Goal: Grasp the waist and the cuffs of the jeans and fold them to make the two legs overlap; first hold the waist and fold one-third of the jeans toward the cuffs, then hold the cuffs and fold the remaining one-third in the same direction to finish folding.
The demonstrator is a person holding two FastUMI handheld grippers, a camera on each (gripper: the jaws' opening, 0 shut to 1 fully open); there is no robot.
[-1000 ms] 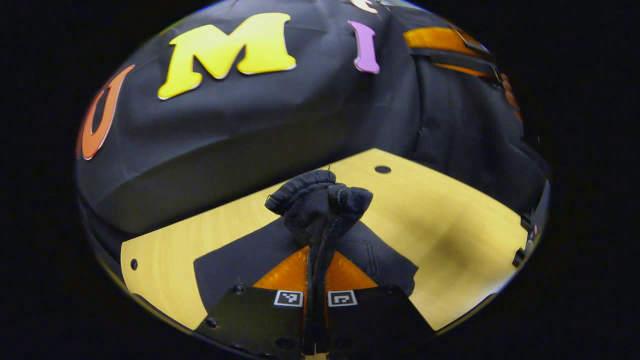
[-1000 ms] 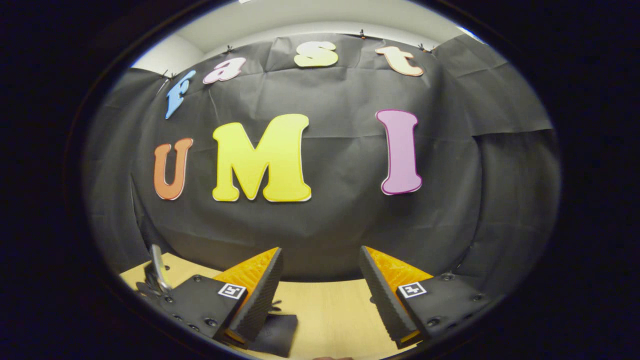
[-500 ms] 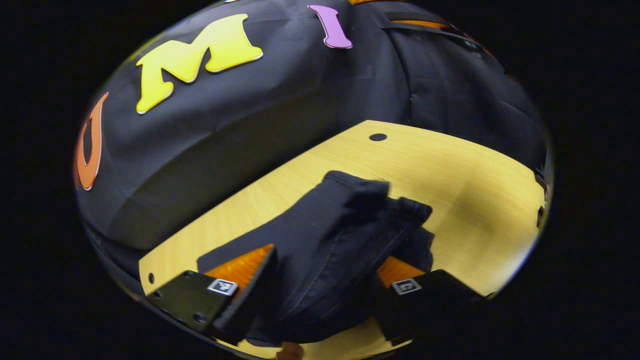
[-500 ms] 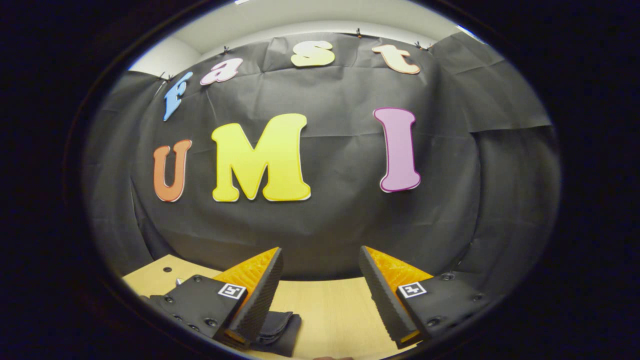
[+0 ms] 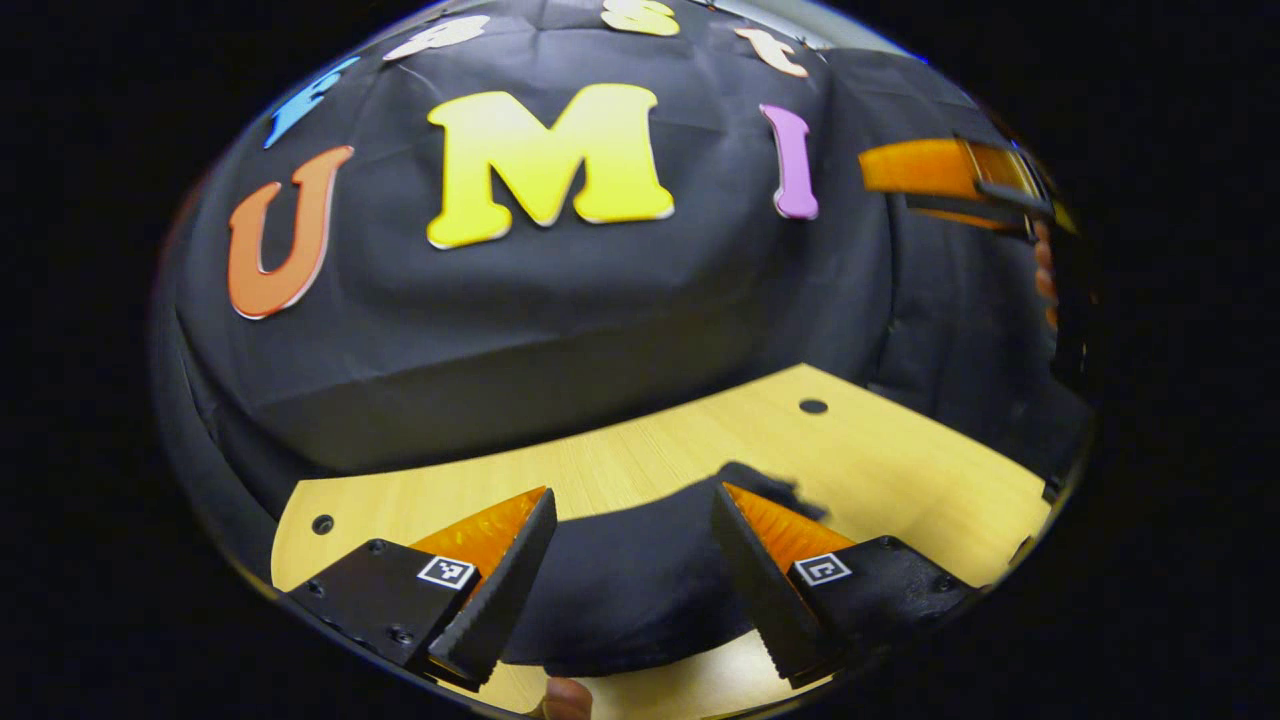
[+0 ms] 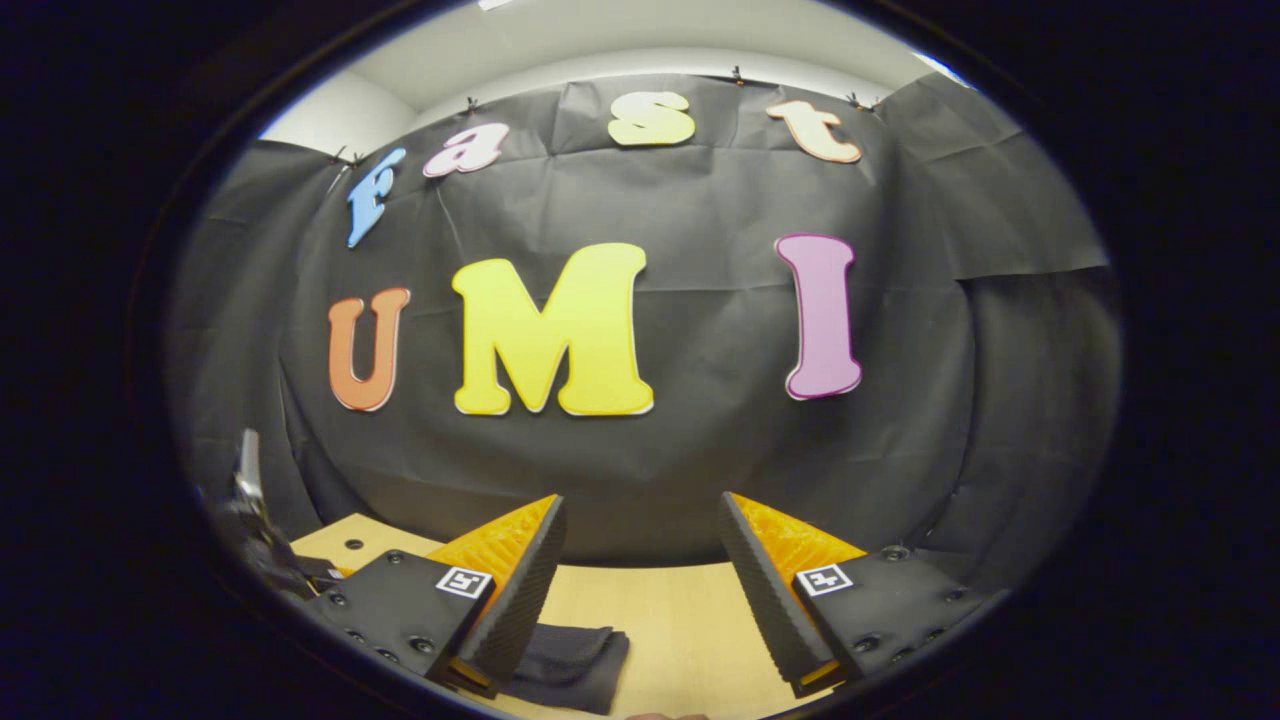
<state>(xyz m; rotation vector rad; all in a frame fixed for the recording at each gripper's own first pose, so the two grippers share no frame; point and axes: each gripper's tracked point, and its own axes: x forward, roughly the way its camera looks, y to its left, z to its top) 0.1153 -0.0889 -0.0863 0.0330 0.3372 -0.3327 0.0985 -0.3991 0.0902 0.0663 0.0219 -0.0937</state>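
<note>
While jeans [image 5: 625,590] lie folded, both jaws gape.

Matt dark cloth jeans [image 5: 630,590] on smooth, light wood table [image 5: 900,470].

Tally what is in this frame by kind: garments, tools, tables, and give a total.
Folded jeans: 1, dark, lying on the table between the open fingers of the left tool.
Tools: 2, the left tool and the right tool, both open and holding nothing.
Wooden table: 1.
Total: 4.
</note>
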